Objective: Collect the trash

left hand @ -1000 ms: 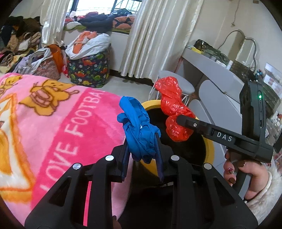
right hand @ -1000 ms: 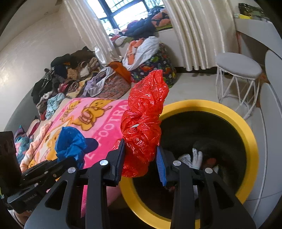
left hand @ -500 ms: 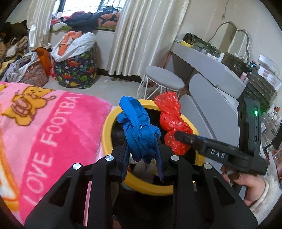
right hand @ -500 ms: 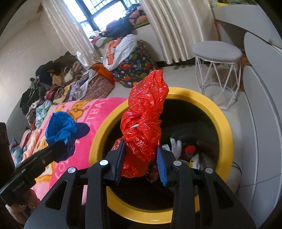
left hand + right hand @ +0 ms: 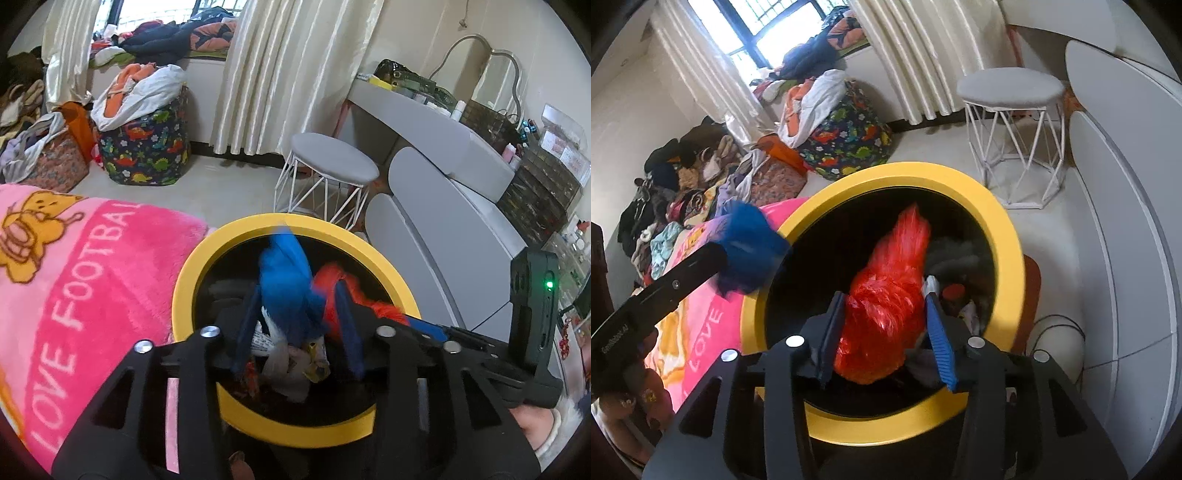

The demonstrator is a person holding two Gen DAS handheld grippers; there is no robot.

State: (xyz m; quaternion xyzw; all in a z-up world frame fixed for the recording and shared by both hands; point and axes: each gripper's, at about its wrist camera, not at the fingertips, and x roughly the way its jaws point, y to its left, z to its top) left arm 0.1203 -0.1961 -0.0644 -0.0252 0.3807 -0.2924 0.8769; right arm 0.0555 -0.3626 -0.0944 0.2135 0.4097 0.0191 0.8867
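Blue bag (image 5: pixel 286 284) blurs between the opening left gripper (image 5: pixel 295 325) fingers; red bag (image 5: pixel 890 306) between the opening right gripper (image 5: pixel 886 328) fingers, over the yellow-rimmed bin (image 5: pixel 1008 236).

Your left gripper (image 5: pixel 295 325) over yellow-rimmed bin (image 5: pixel 192 273), jaws opening. Blue bag (image 5: pixel 288 284) blurred between fingers (image 5: pixel 245 332), pads no longer pressing it. Red bag (image 5: pixel 332 291) just right of it, also blurred. Your right gripper (image 5: pixel 424 326) reaches in from right. Pink blanket (image 5: pixel 85 273) touches bin's left rim.
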